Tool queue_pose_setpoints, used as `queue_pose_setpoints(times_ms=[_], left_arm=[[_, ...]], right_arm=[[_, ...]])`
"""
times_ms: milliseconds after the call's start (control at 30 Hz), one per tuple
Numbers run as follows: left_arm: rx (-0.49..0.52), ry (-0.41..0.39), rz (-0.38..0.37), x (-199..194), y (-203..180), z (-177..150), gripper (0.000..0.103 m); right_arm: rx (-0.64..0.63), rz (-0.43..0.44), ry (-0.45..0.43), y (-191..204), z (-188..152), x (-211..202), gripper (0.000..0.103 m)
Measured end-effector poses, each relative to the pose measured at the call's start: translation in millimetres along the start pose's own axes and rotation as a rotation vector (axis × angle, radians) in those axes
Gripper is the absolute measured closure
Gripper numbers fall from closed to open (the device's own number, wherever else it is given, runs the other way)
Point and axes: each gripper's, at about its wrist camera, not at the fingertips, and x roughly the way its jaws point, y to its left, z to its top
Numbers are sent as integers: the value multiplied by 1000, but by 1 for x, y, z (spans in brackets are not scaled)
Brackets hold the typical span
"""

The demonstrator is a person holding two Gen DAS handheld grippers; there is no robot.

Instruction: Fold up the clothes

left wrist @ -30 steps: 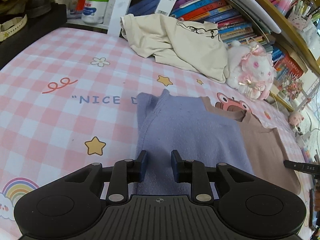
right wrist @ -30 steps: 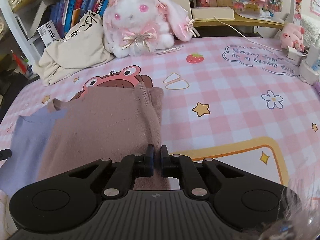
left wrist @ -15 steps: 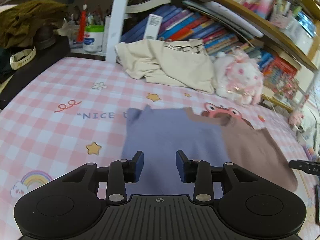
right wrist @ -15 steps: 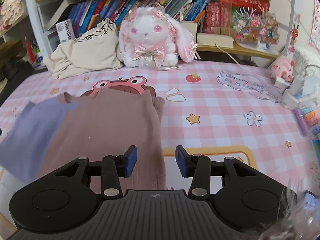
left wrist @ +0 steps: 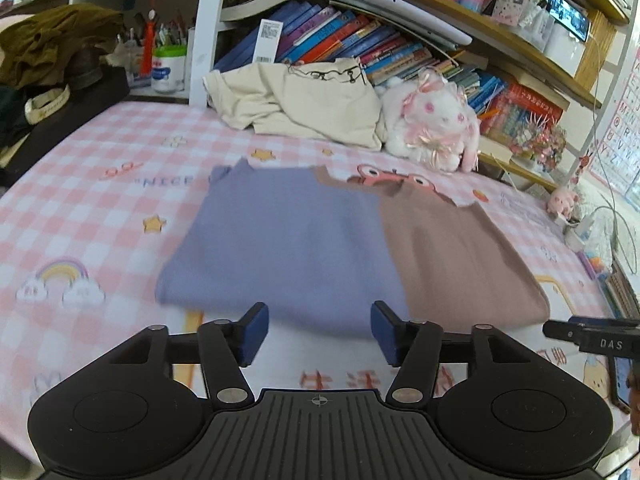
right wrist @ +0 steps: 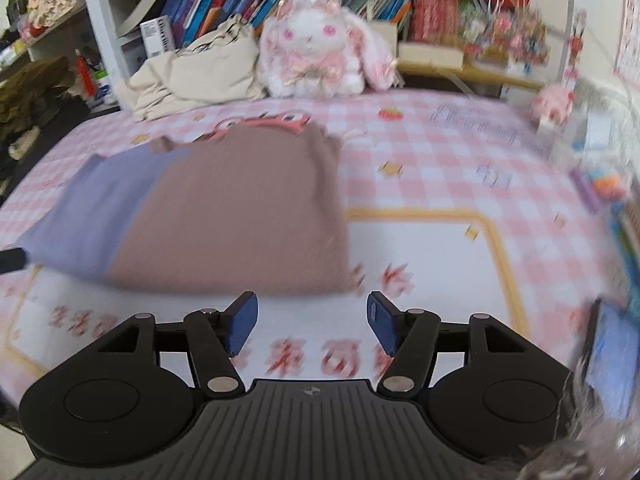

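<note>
A folded two-colour garment, lavender on the left and brown on the right, lies flat on the pink checked table cover. It shows in the left wrist view (left wrist: 304,240) and in the right wrist view (right wrist: 240,216). My left gripper (left wrist: 318,332) is open and empty, just in front of the garment's near edge. My right gripper (right wrist: 311,326) is open and empty, just short of the brown part's near edge. The right wrist view is blurred by motion.
A crumpled cream garment (left wrist: 304,104) and a white plush rabbit (left wrist: 432,128) lie at the back against bookshelves (left wrist: 360,44). A small pink pig toy (right wrist: 554,102) and cables sit at the right. Dark clothes (left wrist: 48,44) are piled at the far left.
Both grippers have let go of the garment's near edge, opened wide and pulled back and up. The garment now lies flat, farther from the fingers.
</note>
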Motion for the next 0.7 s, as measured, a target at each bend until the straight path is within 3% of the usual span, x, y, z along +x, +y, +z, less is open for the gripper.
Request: queue_pose_setpoints(times_ms=[133,500,700], left_arm=[[-32,-2,94,-7,-14,-18,28],[-14,53,147,-11,-30,-37,18],[-21,83,115,-8,-32,-40,15]], right_arm=[[-22,35,8,12,-17,-11,38],[-113,23,12,21,-37,-22,28],[-100,1,13,17,-39,-24,23]])
